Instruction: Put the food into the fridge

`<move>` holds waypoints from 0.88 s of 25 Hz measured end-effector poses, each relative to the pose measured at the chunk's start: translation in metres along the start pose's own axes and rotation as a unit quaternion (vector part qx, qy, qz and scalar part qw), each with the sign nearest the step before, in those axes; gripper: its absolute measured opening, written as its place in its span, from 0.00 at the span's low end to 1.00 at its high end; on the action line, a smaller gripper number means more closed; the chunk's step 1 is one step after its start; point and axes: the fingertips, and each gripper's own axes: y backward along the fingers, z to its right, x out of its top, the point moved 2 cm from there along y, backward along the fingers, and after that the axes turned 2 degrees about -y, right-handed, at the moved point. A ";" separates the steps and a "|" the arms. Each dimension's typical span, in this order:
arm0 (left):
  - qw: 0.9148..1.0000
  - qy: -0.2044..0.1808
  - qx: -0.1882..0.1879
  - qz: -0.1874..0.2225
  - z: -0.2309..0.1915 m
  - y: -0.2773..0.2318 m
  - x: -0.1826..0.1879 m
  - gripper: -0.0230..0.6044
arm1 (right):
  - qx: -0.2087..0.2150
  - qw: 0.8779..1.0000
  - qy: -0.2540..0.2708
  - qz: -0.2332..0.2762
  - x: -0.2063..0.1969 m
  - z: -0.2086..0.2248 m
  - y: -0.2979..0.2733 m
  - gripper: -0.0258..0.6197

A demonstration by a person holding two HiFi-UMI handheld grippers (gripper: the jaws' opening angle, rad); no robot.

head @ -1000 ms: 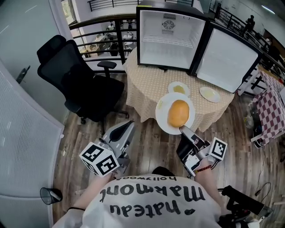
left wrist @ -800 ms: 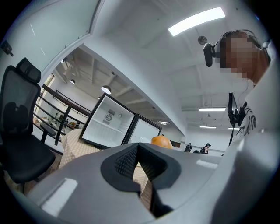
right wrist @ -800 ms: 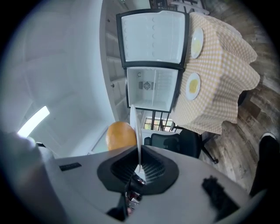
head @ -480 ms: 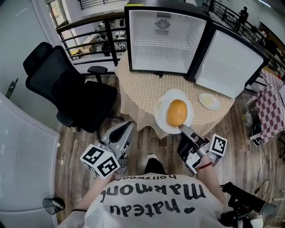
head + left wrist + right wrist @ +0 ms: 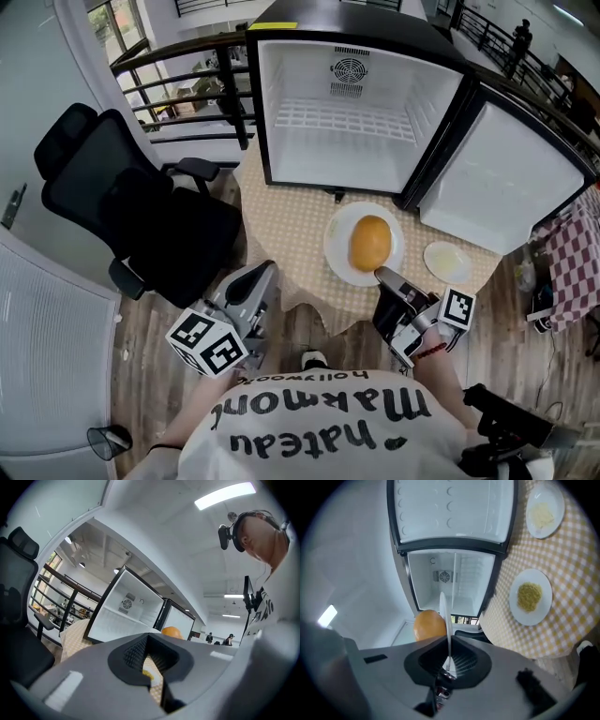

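Up close, the right gripper (image 5: pixel 383 276) is clenched on the near rim of a white plate (image 5: pixel 337 258), lower ctr-right of the head view. An orange-brown bun (image 5: pixel 370 242) sits at the plate's middle. In the right gripper view the rim runs edge-on btwn the jaws, w/ the bun just left of it. The plate is held over the near part of a round table (image 5: pixel 281 220) in yellow-checked cloth, in front of the fridge (image 5: pixel 349 112) and not inside it.

The left gripper (image 5: pixel 265 271) hangs at lower left-ctr of the head view, just off the table's near edge and over wood floor (image 5: pixel 159 370). Its jaws are drawn together w/ nothing gripped; only a sliver of cloth shows past them in the left gripper view.

Two more plates lie on the cloth at the right of the right gripper view: a small plate (image 5: pixel 530 597) w/ a yellowish heap at mid-right and a far plate (image 5: pixel 544 513) w/ a paler heap at upper right.

At top ctr of the head view the fridge stands open on the table, showing a white interior, a wire shelf and a round fan grille on the back wall. Its door (image 5: pixel 506 183) is swung out to the right of frame. A black office chair (image 5: pixel 122 211) fills mid-left, w/ a dark railing (image 5: pixel 178 70) behind it at upper left.
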 end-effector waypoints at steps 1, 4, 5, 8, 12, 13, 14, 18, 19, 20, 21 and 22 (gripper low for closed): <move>1.000 -0.004 0.002 -0.003 -0.006 -0.008 0.001 0.04 | -0.002 1.000 0.002 -0.003 0.008 0.002 -0.006 0.08; 1.000 -0.006 0.008 -0.005 -0.022 -0.029 0.007 0.04 | -0.002 1.000 -0.011 -0.008 0.029 0.009 -0.022 0.08; 1.000 -0.005 0.010 -0.003 -0.027 -0.036 0.009 0.04 | -0.001 1.000 -0.016 -0.009 0.035 0.011 -0.027 0.08; 1.000 0.001 0.011 0.001 -0.036 -0.053 0.009 0.04 | 0.000 1.000 -0.023 -0.012 0.050 0.017 -0.040 0.08; 1.000 0.001 0.009 -0.009 -0.041 -0.066 0.002 0.04 | -0.006 1.000 -0.027 -0.013 0.064 0.028 -0.053 0.08; 1.000 0.000 0.009 -0.011 -0.041 -0.066 0.000 0.04 | -0.009 0.999 -0.028 -0.013 0.067 0.031 -0.056 0.08; 1.000 -0.001 0.009 -0.014 -0.041 -0.067 -0.002 0.04 | -0.010 0.999 -0.028 -0.013 0.069 0.034 -0.059 0.08; 0.999 -0.024 -0.004 -0.035 -0.047 -0.073 -0.008 0.04 | -0.014 0.999 -0.030 -0.013 0.076 0.042 -0.072 0.08; 0.999 -0.024 -0.008 -0.039 -0.048 -0.075 -0.008 0.04 | -0.016 0.999 -0.029 -0.015 0.078 0.044 -0.075 0.08; 0.999 -0.019 -0.010 -0.040 -0.050 -0.078 -0.008 0.04 | -0.018 0.999 -0.025 -0.016 0.080 0.045 -0.077 0.08; 0.999 -0.014 -0.013 -0.038 -0.052 -0.080 -0.006 0.04 | -0.020 0.999 -0.020 -0.017 0.082 0.045 -0.080 0.08; 0.999 -0.010 -0.015 -0.035 -0.053 -0.082 -0.003 0.04 | -0.023 0.999 -0.015 -0.017 0.083 0.046 -0.082 0.08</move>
